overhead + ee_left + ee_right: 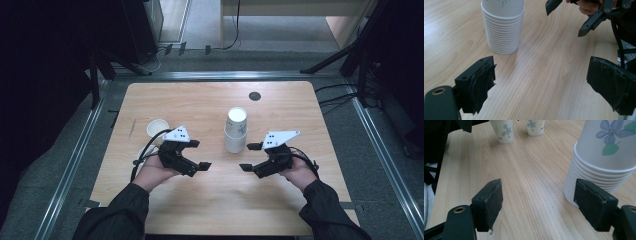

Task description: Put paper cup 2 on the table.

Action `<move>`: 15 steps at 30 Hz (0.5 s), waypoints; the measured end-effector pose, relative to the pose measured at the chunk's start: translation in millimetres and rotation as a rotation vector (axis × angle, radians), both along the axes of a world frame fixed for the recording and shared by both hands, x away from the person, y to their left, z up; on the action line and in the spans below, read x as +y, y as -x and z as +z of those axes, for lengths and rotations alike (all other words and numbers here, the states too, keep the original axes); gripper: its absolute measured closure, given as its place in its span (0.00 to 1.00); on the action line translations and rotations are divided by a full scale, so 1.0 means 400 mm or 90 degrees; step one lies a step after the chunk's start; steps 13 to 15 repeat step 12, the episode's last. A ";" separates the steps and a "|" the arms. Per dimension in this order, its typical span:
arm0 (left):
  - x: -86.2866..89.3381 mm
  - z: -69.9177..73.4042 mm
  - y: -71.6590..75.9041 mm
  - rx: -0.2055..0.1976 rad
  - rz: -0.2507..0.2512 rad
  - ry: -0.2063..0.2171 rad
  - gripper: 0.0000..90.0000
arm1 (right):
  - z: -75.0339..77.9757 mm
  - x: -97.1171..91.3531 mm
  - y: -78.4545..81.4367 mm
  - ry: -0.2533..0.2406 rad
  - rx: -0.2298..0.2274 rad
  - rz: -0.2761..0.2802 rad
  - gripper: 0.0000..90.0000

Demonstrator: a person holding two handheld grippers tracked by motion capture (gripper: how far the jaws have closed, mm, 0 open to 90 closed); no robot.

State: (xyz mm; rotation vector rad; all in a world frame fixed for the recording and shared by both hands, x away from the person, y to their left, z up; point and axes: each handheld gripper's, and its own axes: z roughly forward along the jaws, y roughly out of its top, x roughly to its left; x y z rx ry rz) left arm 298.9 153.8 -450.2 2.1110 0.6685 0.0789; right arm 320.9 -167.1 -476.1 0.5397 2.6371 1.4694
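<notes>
The stack of paper cups stands upright in the table's middle, between both grippers. The left gripper and right gripper are wide apart and empty. The right one seems nearer to the stack.

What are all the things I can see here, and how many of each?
Stack of paper cups: one stack, white with blue flowers and green leaves, upside down in the middle of the table, between the two tongs.
Single paper cups: two, white with flower prints, standing apart on the table's left side, beside the left hand.
Table: one, light wood.
Round disc: one, dark, set in the tabletop near the far edge.
Left tongs: one, black with a grey plate on top, jaws open, left of the stack.
Right tongs: one, black with a grey plate, jaws open, right of the stack.
Sleeves: two, dark, at the near edge.
</notes>
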 end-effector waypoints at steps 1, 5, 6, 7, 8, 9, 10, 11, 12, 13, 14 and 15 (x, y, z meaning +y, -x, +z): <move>0.000 0.000 0.001 -0.001 -0.002 0.000 0.09 | 0.000 0.000 0.000 0.000 0.000 0.000 0.27; 0.001 0.000 0.002 -0.002 0.001 -0.001 0.09 | 0.000 0.000 0.001 0.001 -0.001 0.000 0.27; 0.002 -0.001 0.002 -0.004 0.002 0.000 0.09 | 0.000 0.000 0.001 0.002 0.000 0.000 0.27; 0.002 -0.001 0.003 -0.004 0.003 0.000 0.09 | 0.000 0.001 0.001 0.002 0.000 0.000 0.27; 0.003 -0.001 0.003 -0.005 0.003 -0.001 0.09 | 0.000 0.001 0.001 0.003 0.002 -0.001 0.27; 0.003 -0.001 0.004 -0.009 0.004 -0.002 0.09 | 0.000 0.001 0.001 0.003 0.001 0.000 0.27; 0.004 -0.001 0.003 -0.009 0.004 -0.001 0.09 | 0.000 0.001 0.001 0.002 0.000 0.001 0.27; 0.004 -0.001 0.003 -0.010 0.006 -0.001 0.09 | 0.000 0.001 0.001 0.002 0.000 0.000 0.27; 0.004 -0.001 0.003 -0.010 0.006 -0.001 0.09 | 0.000 0.001 0.001 0.002 0.000 0.000 0.27; 0.004 -0.001 0.003 -0.010 0.006 -0.001 0.09 | 0.000 0.001 0.001 0.002 0.000 0.000 0.27; 0.004 -0.001 0.003 -0.010 0.006 -0.001 0.09 | 0.000 0.001 0.001 0.002 0.000 0.000 0.27; 0.004 -0.001 0.003 -0.010 0.006 -0.001 0.09 | 0.000 0.001 0.001 0.002 0.000 0.000 0.27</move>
